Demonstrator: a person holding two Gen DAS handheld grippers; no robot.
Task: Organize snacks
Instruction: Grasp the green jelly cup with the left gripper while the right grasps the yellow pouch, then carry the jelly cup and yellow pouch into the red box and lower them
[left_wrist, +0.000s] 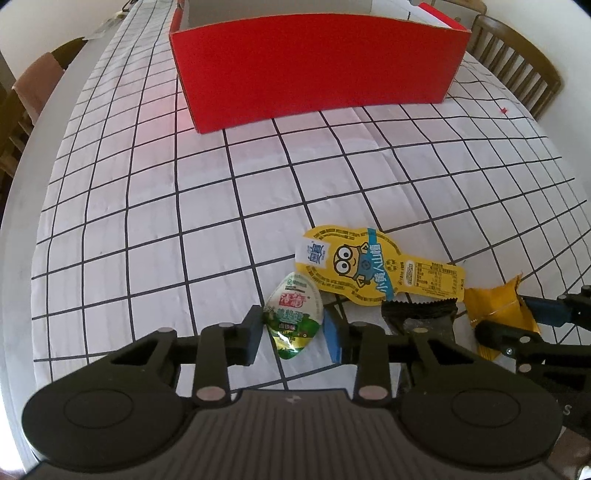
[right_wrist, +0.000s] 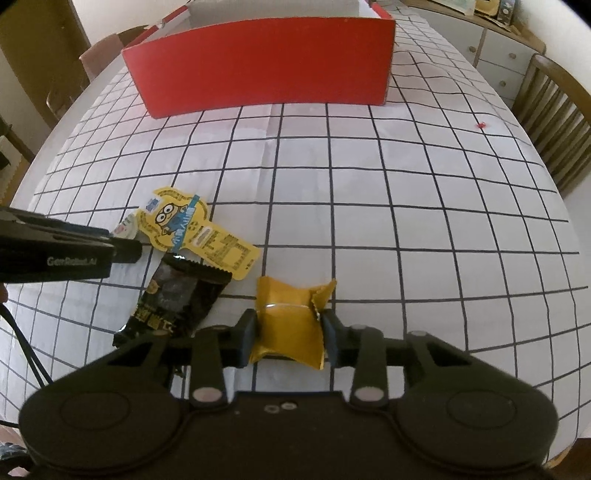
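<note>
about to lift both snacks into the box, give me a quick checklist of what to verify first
1. Left gripper jaws closed on the green-and-white packet: ok, pads against both its sides.
2. Right gripper jaws closed on the gold packet: ok, the wrapper is pinched and creased between the pads.
3. Neighbouring snacks clear of the grips: cannot tell; the yellow cartoon packet lies right beside the green one, and the black packet sits close by.
4. Red box open at the top: ok, its inside wall shows.
5. Cloth between snacks and box clear: ok.
6. Room inside the box: cannot tell, its floor is hidden.
</note>
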